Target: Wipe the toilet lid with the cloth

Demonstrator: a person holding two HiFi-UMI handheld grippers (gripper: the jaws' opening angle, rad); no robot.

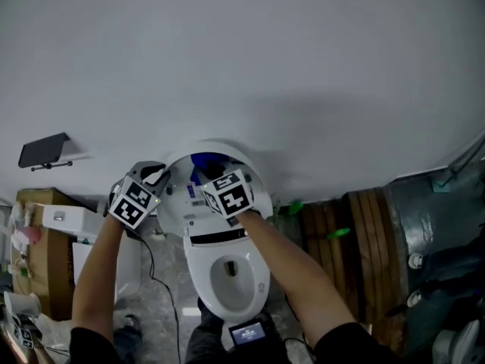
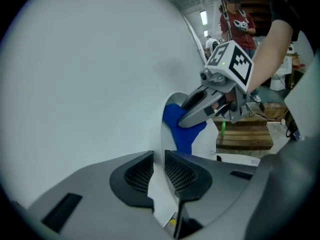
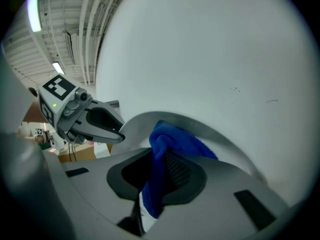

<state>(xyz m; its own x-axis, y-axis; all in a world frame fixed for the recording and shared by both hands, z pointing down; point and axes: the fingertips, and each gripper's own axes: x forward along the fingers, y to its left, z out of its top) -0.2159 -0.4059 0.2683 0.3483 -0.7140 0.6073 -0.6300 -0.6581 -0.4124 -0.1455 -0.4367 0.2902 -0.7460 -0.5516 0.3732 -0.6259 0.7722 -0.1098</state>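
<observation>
The white toilet lid (image 1: 180, 203) stands raised against the wall behind the bowl (image 1: 227, 275). My left gripper (image 1: 163, 179) is at the lid's left edge, and its view shows the jaws (image 2: 159, 171) closed on that thin white rim (image 2: 163, 134). On the lid's upper front face my right gripper (image 1: 206, 174) is shut on a blue cloth (image 1: 206, 161). The cloth (image 3: 175, 144) bunches out between the right gripper's (image 3: 159, 176) pads and lies against the lid (image 3: 150, 118). The right gripper view also shows the left gripper (image 3: 116, 133) at the rim.
A white wall (image 1: 242, 67) fills the space behind the toilet. A cardboard box (image 1: 38, 256) and clutter stand at the left, a wooden pallet (image 1: 364, 249) at the right. A person in a red shirt (image 2: 237, 24) stands far off.
</observation>
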